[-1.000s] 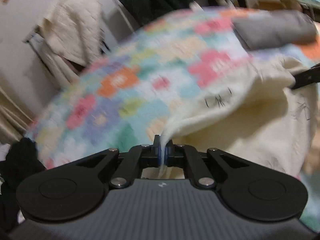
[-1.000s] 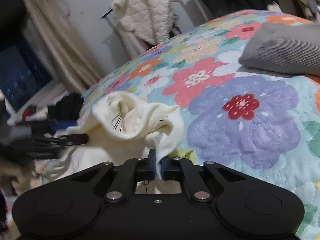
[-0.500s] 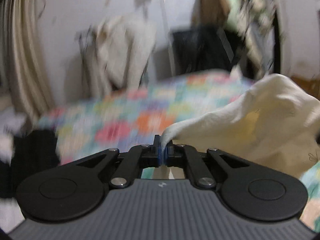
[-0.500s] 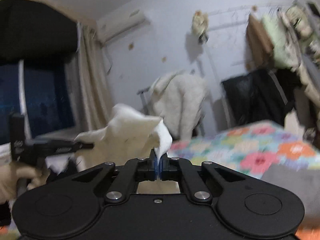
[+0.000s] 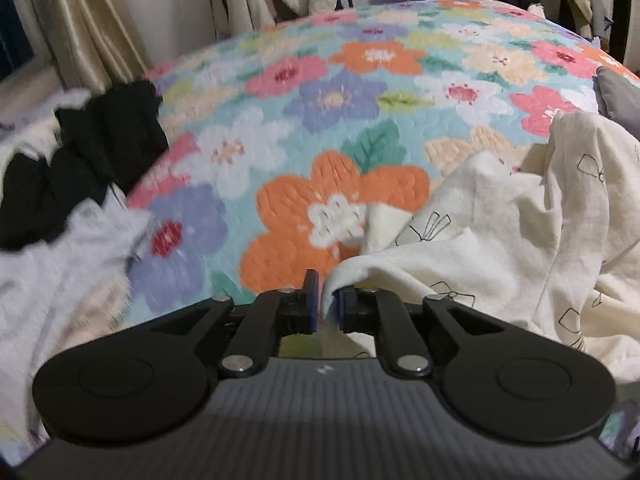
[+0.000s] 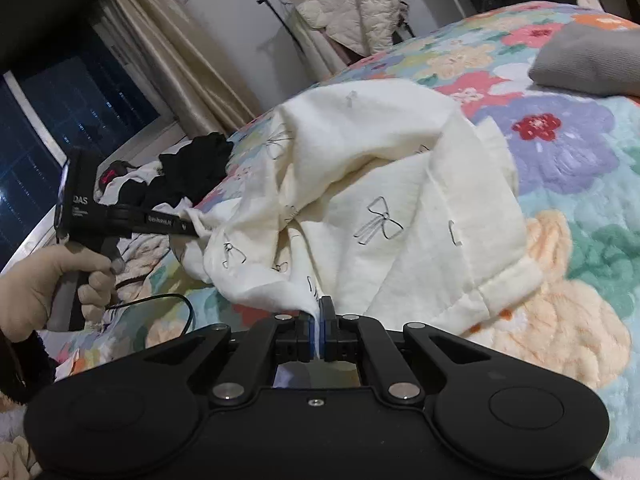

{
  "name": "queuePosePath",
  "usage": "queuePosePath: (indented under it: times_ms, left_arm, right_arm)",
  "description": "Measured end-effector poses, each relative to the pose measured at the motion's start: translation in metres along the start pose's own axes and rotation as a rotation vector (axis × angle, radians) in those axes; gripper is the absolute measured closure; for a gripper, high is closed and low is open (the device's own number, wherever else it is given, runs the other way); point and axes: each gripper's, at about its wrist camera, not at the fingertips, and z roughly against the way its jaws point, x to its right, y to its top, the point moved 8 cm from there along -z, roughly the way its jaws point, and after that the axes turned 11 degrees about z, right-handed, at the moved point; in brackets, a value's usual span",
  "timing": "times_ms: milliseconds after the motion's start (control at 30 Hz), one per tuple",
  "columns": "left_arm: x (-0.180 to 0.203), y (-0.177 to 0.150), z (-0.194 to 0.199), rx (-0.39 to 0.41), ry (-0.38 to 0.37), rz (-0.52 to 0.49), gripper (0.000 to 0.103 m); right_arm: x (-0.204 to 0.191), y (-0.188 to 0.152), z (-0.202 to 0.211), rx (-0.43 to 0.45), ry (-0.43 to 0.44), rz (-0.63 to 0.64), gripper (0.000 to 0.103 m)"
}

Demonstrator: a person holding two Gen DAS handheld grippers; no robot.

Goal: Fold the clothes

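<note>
The cream garment (image 6: 400,200), printed with little bows, lies crumpled on the bed's floral quilt (image 5: 340,92), so the step in hand looks like laying it out flat before any fold. The left gripper (image 5: 329,304) has its jaws opening, with a corner of the cloth between them but no longer pinched, while the right gripper (image 6: 319,334) has its jaws closed tight on another edge. Next the right should probably draw its edge out and down to spread the cloth smooth, and the left take a fresh hold.
</note>
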Motion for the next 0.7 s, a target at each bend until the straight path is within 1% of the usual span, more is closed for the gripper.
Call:
queuePosePath:
  times_ms: [33, 67, 100, 133, 167, 233, 300, 333, 400, 467, 533, 567, 633, 700]
  left_arm:
    - [-0.001, 0.003, 0.005, 0.008, 0.013, -0.005, 0.072]
    - [-0.004, 0.007, 0.010, 0.017, 0.026, -0.006, 0.066]
    - [-0.006, 0.010, 0.014, 0.028, 0.033, 0.002, 0.056]
    - [-0.008, 0.014, 0.018, 0.038, 0.039, 0.010, 0.050]
    - [-0.010, 0.016, 0.022, 0.045, 0.038, 0.019, 0.048]
    - [-0.010, 0.018, 0.031, 0.060, 0.036, 0.042, 0.036]
    - [-0.004, 0.020, 0.040, 0.080, 0.022, 0.038, 0.031]
    - [0.002, 0.022, 0.044, 0.098, 0.009, 0.025, 0.031]
    - [0.012, 0.026, 0.054, 0.138, -0.017, 0.012, 0.029]
    - [0.016, 0.033, 0.061, 0.171, -0.032, 0.026, 0.024]
    - [0.014, 0.039, 0.059, 0.153, -0.048, 0.053, 0.012]
    - [0.013, 0.040, 0.057, 0.135, -0.054, 0.062, 0.010]
    - [0.011, 0.034, 0.040, 0.013, -0.060, 0.048, 0.009]
    - [0.004, 0.025, 0.025, -0.094, -0.054, 0.045, 0.009]
  right_arm:
    - [0.000, 0.002, 0.002, 0.005, 0.004, 0.010, 0.100]
    - [0.000, 0.004, 0.003, 0.011, 0.010, 0.023, 0.099]
    - [-0.001, 0.006, 0.005, 0.015, 0.015, 0.038, 0.099]
    - [-0.001, 0.006, 0.007, 0.014, 0.017, 0.050, 0.099]
    - [-0.001, 0.005, 0.009, 0.009, 0.013, 0.062, 0.099]
    - [0.002, 0.000, 0.007, -0.022, -0.021, 0.075, 0.099]
    - [0.007, -0.006, 0.005, -0.048, -0.058, 0.074, 0.099]
    - [0.009, -0.008, 0.005, -0.054, -0.066, 0.065, 0.099]
    - [0.011, -0.010, 0.005, -0.059, -0.067, 0.054, 0.099]
    - [0.006, -0.008, 0.004, -0.065, -0.054, 0.072, 0.099]
    - [-0.002, -0.007, 0.004, -0.070, -0.027, 0.089, 0.099]
    - [-0.005, -0.007, 0.004, -0.071, -0.013, 0.093, 0.099]
    - [-0.012, -0.007, 0.004, -0.073, 0.009, 0.101, 0.099]
    - [-0.012, -0.010, 0.002, -0.086, 0.001, 0.107, 0.099]
